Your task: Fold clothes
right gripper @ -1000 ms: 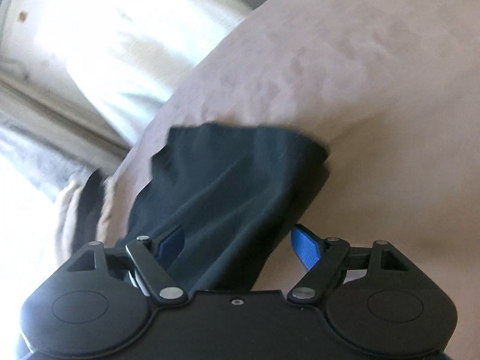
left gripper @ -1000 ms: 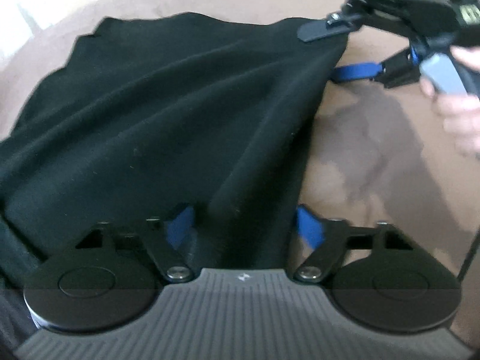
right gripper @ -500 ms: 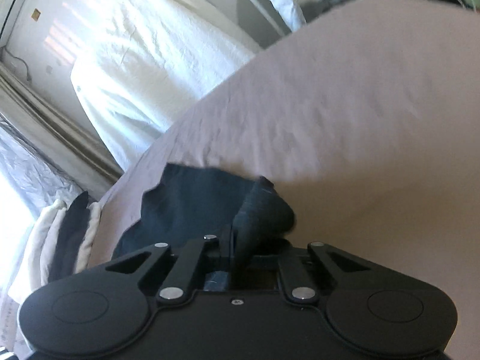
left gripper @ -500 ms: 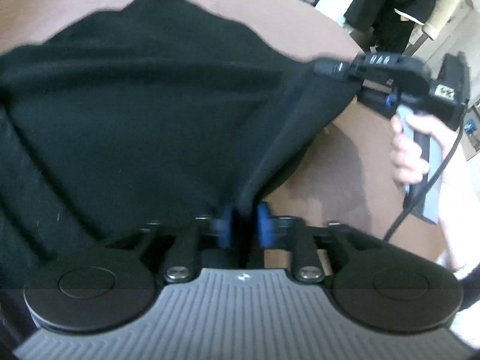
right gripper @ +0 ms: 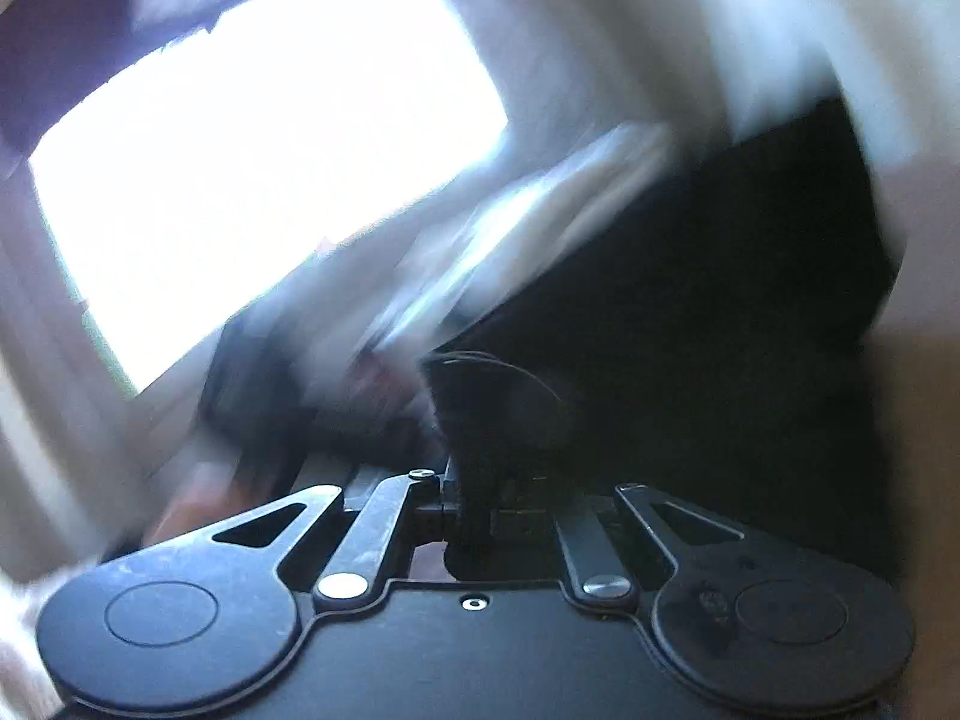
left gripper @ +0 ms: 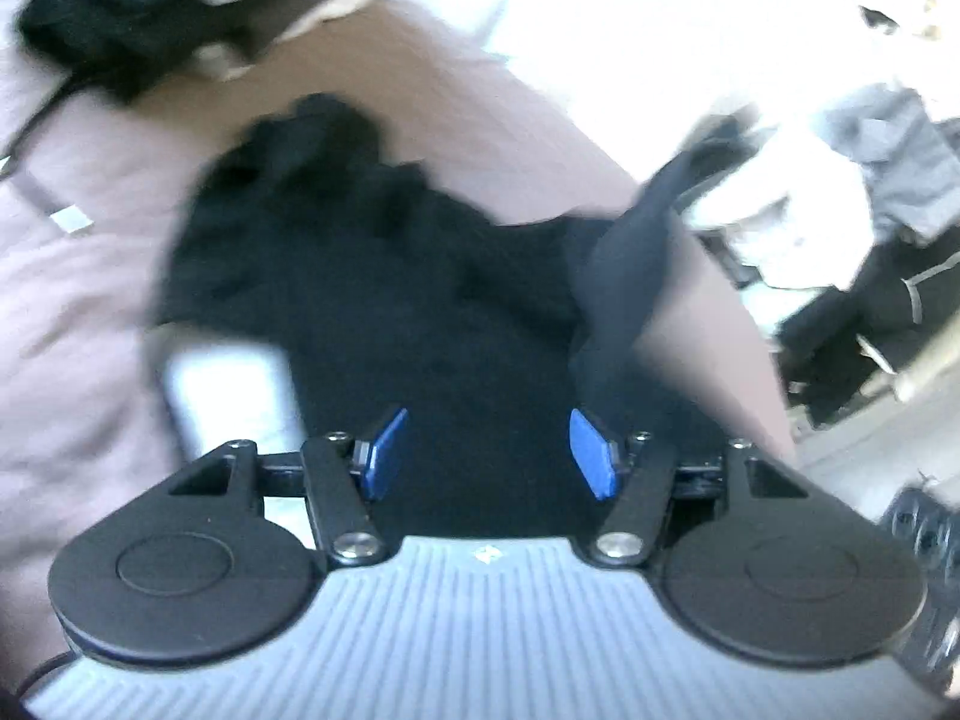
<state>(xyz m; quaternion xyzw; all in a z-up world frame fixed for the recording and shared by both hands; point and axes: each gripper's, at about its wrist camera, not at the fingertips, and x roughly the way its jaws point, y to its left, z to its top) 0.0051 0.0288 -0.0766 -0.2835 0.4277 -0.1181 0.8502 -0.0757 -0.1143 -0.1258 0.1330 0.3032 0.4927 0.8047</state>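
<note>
The black garment (left gripper: 384, 300) lies bunched on the mauve-brown bed cover (left gripper: 78, 312), its near part running under the left tool (left gripper: 486, 453). That tool stands wide, its blue pads (left gripper: 591, 456) well apart with dark cloth between them but not pinched. One strip of the fabric rises up and to the right, off the heap. The right tool (right gripper: 474, 492) has its fingers drawn together on a fold of the same black cloth, which fills the lower right of its badly blurred view; a bright window (right gripper: 258, 162) smears across the rest.

This looks like the middle of a fold: one edge is carried over by the right tool while the left one is free. A further heap of dark and pale clothes (left gripper: 150, 12) sits at the far edge of the bed.

Next, the left tool probably needs to close on a fresh edge or corner, so the cloth can be drawn flat before the held side is laid down. With this much blur, the exact edge is hard to pick out.
</note>
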